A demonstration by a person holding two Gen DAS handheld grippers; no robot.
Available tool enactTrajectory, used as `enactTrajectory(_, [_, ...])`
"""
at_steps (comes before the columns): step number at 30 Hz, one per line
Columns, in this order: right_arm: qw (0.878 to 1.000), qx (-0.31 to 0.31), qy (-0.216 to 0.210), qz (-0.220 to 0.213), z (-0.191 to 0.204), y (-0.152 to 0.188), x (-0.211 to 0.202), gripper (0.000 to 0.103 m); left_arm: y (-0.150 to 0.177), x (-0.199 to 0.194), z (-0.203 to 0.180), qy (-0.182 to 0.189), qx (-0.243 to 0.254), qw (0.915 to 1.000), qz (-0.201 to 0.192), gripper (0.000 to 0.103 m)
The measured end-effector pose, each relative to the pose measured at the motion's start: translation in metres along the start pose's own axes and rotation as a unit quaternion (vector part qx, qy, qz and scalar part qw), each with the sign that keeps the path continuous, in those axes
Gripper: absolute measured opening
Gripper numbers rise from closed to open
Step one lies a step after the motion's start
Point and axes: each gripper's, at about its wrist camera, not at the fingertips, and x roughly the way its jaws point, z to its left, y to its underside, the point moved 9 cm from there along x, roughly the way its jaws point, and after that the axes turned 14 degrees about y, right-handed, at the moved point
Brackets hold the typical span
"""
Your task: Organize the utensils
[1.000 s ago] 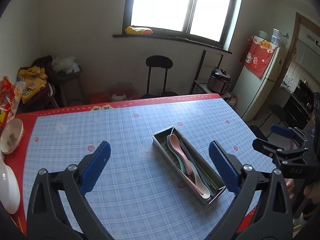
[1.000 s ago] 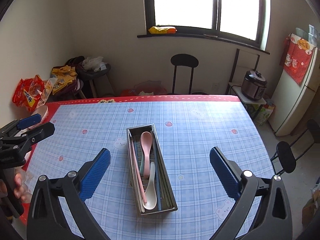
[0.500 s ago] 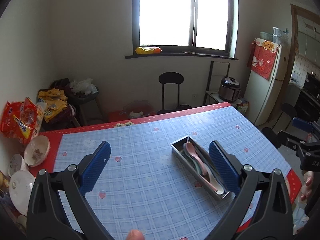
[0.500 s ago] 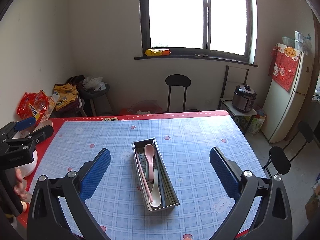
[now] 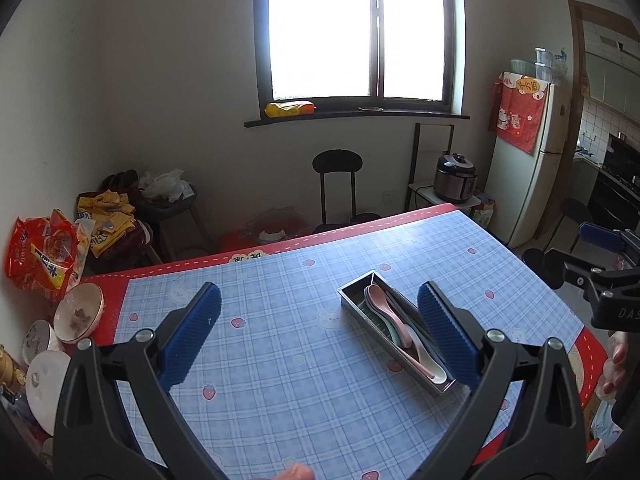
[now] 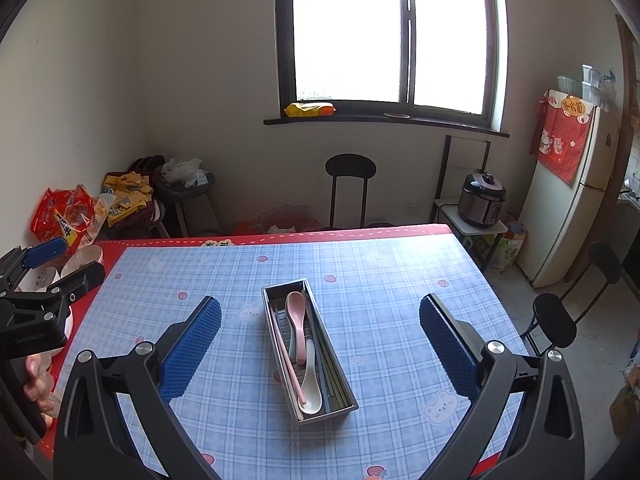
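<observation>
A long steel utensil tray (image 6: 269, 303) lies on the blue checked tablecloth (image 6: 400, 280). It holds a pink spoon (image 6: 296, 308), a white spoon (image 6: 310, 394), a pale green spoon and chopsticks. The tray also shows in the left wrist view (image 5: 352, 300). My right gripper (image 6: 320, 344) is open and empty, raised above the table with the tray between its blue pads. My left gripper (image 5: 318, 334) is open and empty, raised over the table left of the tray. Each gripper shows at the edge of the other's view.
Several bowls (image 5: 78, 312) and a red snack bag (image 5: 40, 256) stand at the table's left edge. Black chairs (image 6: 350, 184) stand beyond the far edge and to the right. A rice cooker (image 6: 482, 200) and a fridge (image 6: 568, 208) stand at the right wall.
Both grippers have pulled back and up from the table, so the tray looks smaller and more of the room shows. Both stay open and empty.
</observation>
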Motion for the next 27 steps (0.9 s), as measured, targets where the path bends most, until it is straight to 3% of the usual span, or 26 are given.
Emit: enactTrajectory(27, [0.999, -0.026, 0.025, 0.01, 0.0042, 0.0081, 0.0009, 0.097, 0.0042, -0.0007, 0.0098, -0.035, 0.003, 0.9994, 0.008, 0.097])
